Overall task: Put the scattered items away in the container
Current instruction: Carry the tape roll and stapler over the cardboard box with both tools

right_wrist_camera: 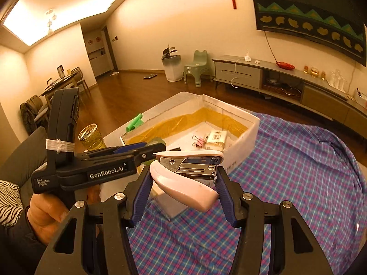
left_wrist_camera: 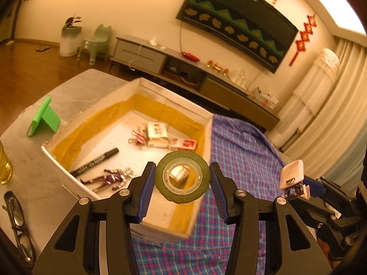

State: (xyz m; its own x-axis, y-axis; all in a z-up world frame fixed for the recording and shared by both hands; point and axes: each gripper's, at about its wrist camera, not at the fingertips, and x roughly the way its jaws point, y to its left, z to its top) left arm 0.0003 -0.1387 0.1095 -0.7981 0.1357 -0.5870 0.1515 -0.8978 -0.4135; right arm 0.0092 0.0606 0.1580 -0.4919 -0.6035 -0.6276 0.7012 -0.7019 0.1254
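There are two grippers, and each one carries one thing. The left gripper [left_wrist_camera: 182, 183] has its jaws fairly wide and closed on one roll of dark green tape [left_wrist_camera: 182, 177], which hangs above the near corner of the white box [left_wrist_camera: 207, 123] with the yellow lining. The right gripper [right_wrist_camera: 183, 178] also stands rather wide and grips one pink stapler [right_wrist_camera: 183, 181], tilted, just beside the box over the checked cloth [right_wrist_camera: 298, 171]. Inside the box the left wrist view shows one black marker [left_wrist_camera: 95, 161], one purple toy figure [left_wrist_camera: 107, 178], pink binder clips [left_wrist_camera: 137, 135] that are too blurred to count, one white packet [left_wrist_camera: 157, 134] and one red and white packet [left_wrist_camera: 183, 144]. The right wrist view shows only the clips and the white packet; the left gripper body hides the rest. Only the right view shows the hand [right_wrist_camera: 45, 213] holding the left gripper, and the whole glass jar [right_wrist_camera: 91, 137]. Only the left view shows one pair of glasses [left_wrist_camera: 19, 224], partly cut off by the edge. One green stand [left_wrist_camera: 43, 120] sits beyond the box.
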